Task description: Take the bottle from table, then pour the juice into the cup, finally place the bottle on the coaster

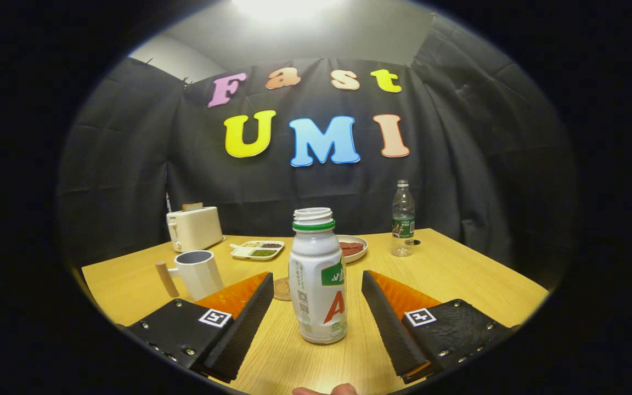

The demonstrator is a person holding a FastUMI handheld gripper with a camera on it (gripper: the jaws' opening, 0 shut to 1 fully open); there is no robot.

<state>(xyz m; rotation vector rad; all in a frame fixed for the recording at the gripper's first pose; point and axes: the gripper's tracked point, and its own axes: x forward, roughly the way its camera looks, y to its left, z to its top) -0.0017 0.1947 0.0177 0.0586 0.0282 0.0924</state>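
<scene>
One uncapped bottle [319, 274] between parted tongs [317, 302], contents unclear

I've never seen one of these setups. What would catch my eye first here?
A white bottle with its cap off stands upright on the wooden table, between the open gripper fingers, touched by neither. Left of it, beyond the fingers, sits a white cup with a wooden handle; a round coaster peeks out behind the bottle.

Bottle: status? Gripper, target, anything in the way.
Gripper open, fingers flanking the bottle, not touching. Bottle upright on the table, uncapped. Cup and coaster beyond the left finger; nothing blocking the grasp.
</scene>
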